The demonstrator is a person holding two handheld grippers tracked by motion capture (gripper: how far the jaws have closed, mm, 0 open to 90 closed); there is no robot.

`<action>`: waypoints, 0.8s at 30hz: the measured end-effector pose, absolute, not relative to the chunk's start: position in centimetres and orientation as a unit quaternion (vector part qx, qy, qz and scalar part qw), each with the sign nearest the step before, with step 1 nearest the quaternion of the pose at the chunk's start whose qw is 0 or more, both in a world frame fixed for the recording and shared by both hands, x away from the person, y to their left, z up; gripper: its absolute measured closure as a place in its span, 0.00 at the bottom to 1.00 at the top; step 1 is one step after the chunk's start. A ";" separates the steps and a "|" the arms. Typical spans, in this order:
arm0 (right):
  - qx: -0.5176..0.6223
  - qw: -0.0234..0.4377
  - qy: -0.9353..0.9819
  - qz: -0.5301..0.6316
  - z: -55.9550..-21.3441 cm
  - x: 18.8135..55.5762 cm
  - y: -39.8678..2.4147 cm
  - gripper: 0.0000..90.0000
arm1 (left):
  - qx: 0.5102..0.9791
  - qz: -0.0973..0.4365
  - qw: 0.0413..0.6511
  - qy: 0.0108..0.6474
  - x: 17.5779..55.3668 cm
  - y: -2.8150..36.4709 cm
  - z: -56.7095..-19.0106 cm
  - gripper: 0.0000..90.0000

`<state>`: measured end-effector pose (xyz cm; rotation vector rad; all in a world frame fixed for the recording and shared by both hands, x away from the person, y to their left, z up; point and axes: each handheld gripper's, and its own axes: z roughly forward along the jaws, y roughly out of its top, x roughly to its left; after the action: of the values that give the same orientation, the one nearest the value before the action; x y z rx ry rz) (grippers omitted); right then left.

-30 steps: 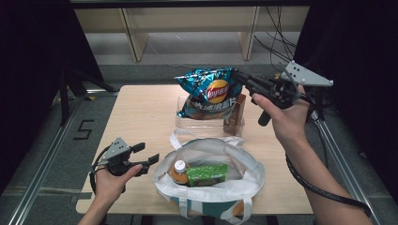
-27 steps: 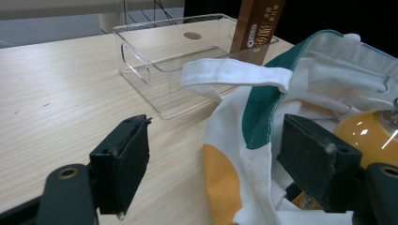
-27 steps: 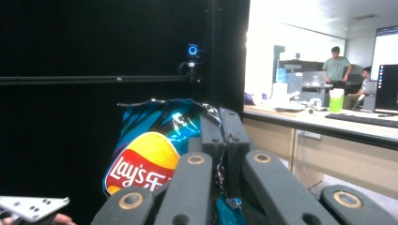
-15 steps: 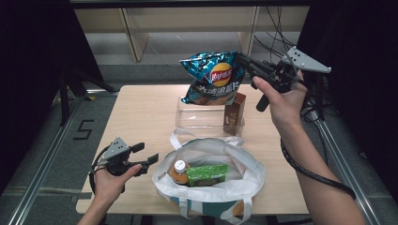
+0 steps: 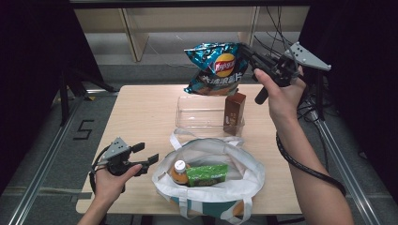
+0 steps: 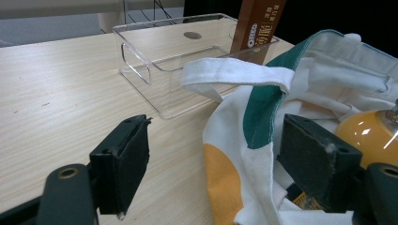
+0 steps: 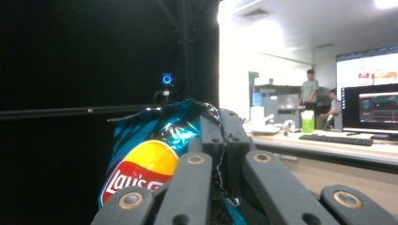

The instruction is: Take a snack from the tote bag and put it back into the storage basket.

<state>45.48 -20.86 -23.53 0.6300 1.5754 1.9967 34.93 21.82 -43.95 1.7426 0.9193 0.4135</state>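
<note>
We see the right gripper (image 5: 248, 50) raised high over the far edge of the table (image 5: 141, 117), jaws clamped tight on the top corner of the chip bag (image 5: 216, 68); in the right gripper view the crinkled foil (image 7: 155, 140) is pinched between the two black jaws. The bag hangs to the left of the gripper tips and below them, clear of the table. Its long axis runs tilted, pinched corner up toward the jaws, bottom edge down-left toward the clear tray (image 5: 202, 112), logo face turned to the camera. The brown carton (image 5: 233, 112) stands upright in the tray's right end, below the gripper. We see the left gripper (image 5: 146, 153) low near the table, jaws spread wide with nothing pressed between them; just ahead of its tips sits the white tote bag (image 5: 244, 173), with a bottle (image 5: 178, 169) and green packet (image 5: 206, 174) inside. In the left gripper view the tote's strap (image 6: 234, 75) lies between the pads, untouched
</note>
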 end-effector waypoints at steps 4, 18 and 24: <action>0.236 0.264 0.574 0.738 -23.8 46.0 -20.8 1.00 | 0.731 0.173 0.534 0.388 34.9 21.8 -44.0 0.27; 0.264 0.273 0.549 0.745 -23.9 48.2 -21.2 1.00 | 0.728 0.167 0.538 0.390 35.0 21.8 -44.1 0.27; 0.275 0.271 0.554 0.738 -24.0 49.3 -20.9 1.00 | 0.729 0.168 0.534 0.393 34.9 21.8 -44.1 0.27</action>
<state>49.33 -20.86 -24.02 0.7399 1.4929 1.9871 34.92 21.78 -44.11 1.7372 0.9368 0.4002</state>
